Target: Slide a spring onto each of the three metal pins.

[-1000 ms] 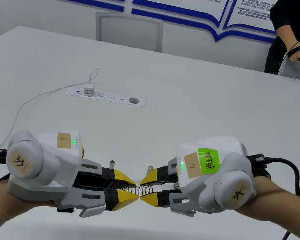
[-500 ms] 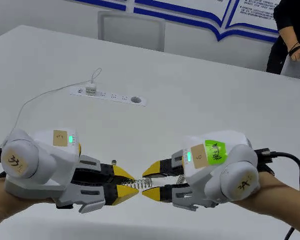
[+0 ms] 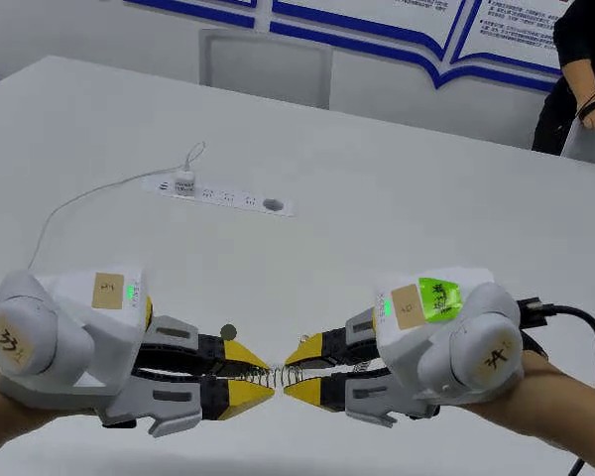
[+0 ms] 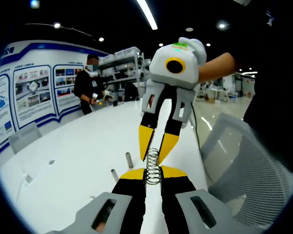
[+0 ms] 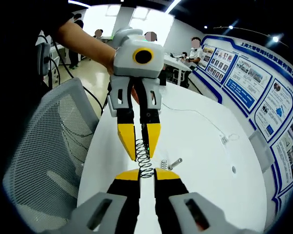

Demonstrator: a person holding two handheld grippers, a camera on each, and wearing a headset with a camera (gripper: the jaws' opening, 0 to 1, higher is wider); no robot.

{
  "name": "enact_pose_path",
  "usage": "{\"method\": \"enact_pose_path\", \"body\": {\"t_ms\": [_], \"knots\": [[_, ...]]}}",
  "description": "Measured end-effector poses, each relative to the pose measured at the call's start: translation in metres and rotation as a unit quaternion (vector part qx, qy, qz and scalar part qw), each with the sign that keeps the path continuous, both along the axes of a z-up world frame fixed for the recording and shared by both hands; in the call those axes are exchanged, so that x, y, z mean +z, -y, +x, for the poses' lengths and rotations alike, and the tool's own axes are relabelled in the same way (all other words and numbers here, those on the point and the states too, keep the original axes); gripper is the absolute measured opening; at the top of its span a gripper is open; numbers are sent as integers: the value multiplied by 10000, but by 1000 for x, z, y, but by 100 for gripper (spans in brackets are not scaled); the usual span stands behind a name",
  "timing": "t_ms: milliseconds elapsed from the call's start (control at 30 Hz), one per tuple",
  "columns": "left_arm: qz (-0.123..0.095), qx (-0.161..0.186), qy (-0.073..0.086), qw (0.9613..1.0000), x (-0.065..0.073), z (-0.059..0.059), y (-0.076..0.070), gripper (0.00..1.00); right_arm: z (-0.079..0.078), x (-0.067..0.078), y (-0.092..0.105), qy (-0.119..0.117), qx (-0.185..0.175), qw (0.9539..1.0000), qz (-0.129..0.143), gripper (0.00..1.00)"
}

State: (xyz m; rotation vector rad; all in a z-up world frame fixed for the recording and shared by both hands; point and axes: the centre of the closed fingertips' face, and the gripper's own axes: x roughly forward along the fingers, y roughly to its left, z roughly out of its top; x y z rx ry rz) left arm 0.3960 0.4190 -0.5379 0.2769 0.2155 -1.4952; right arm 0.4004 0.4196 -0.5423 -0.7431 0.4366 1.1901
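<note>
A small steel spring (image 3: 281, 376) hangs level between the two grippers just above the white table (image 3: 397, 218). My left gripper (image 3: 270, 378) is shut on the spring's left end. The right gripper (image 3: 288, 374) faces it tip to tip, its jaws closed around the other end. In the left gripper view the spring (image 4: 153, 165) rises from my left gripper (image 4: 153, 173) to the right gripper (image 4: 157, 152). Short metal pins (image 4: 129, 160) stand on the table beside it. In the right gripper view the spring (image 5: 144, 158) joins my right gripper (image 5: 146, 174) to the left gripper (image 5: 142, 148). A second spring (image 5: 163, 165) and a pin (image 5: 174, 164) sit just beyond.
A white power strip (image 3: 223, 195) with a plug and cable lies mid-table. A grey chair back (image 3: 266, 64) stands at the far edge and a person (image 3: 587, 69) at the far right. A mesh chair (image 5: 49, 146) sits close to the table's near edge.
Half a second ago the right gripper's jaws stood wider apart at the spring's end; now they have narrowed on it. The left gripper still holds the spring. The camera shifted slightly.
</note>
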Motion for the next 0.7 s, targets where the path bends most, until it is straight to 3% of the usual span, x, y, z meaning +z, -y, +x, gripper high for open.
{"method": "enact_pose_path", "body": {"t_ms": [33, 400, 600, 700], "knots": [[20, -28, 114, 9999, 0, 0, 0, 10, 0, 0, 0, -1, 3, 10000, -4, 10], [197, -99, 274, 9994, -3, -2, -2, 10, -7, 6, -6, -288, 146, 9991, 257, 10], [207, -119, 307, 9992, -3, -4, -3, 10, -9, 10, -9, -383, 204, 9984, 368, 10], [117, -56, 258, 9996, 1, -2, -5, 10, -7, 16, -10, -520, 83, 9963, 676, 10]]}}
